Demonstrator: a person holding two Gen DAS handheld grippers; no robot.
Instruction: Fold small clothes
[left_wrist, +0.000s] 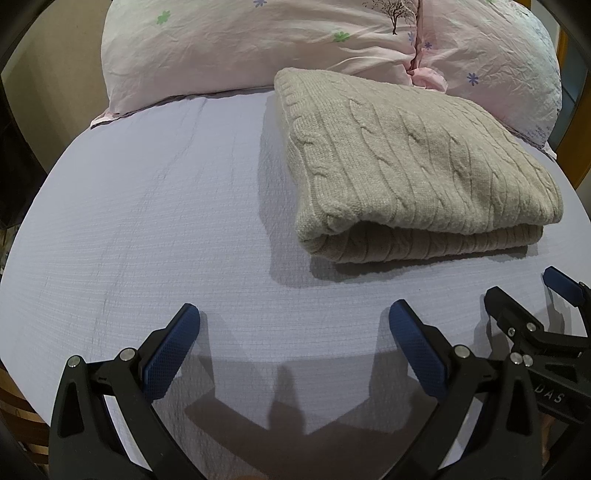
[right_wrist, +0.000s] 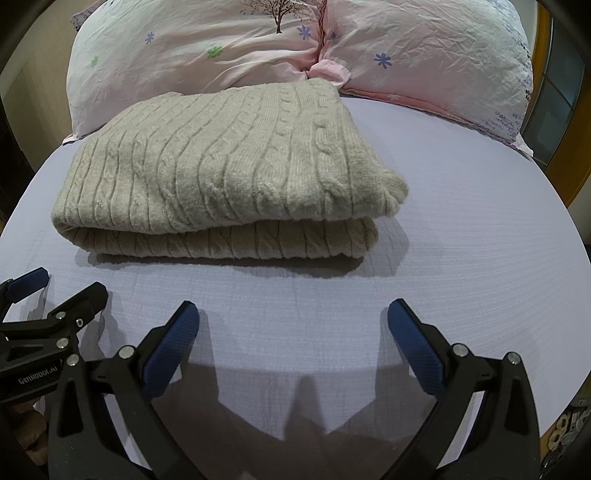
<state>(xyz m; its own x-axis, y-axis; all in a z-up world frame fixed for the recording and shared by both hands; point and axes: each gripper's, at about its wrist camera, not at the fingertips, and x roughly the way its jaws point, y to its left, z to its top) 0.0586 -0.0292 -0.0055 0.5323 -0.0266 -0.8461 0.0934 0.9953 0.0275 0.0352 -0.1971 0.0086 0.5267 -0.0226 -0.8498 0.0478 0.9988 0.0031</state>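
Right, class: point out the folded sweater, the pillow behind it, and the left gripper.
Folded sweater (right_wrist: 221, 166), right wrist view, cable-knit top layer.
Pillow (right_wrist: 192, 62), right wrist view, flowered pink cover.
Left gripper (left_wrist: 293, 345), left wrist view, midway between its open blue-padded fingertips.

My right tongs (right_wrist: 293, 325) gape wide over the bed (right_wrist: 461, 236), holding nothing. Ahead lies the folded sweater (right_wrist: 221, 173), touching the pillows (right_wrist: 258, 48). My left tongs (right_wrist: 55, 291) sit just beside.

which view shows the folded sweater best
The right wrist view: the beige cable-knit sweater lies near centre, both folded layers visible. The left wrist view pushes it right, seen more obliquely.
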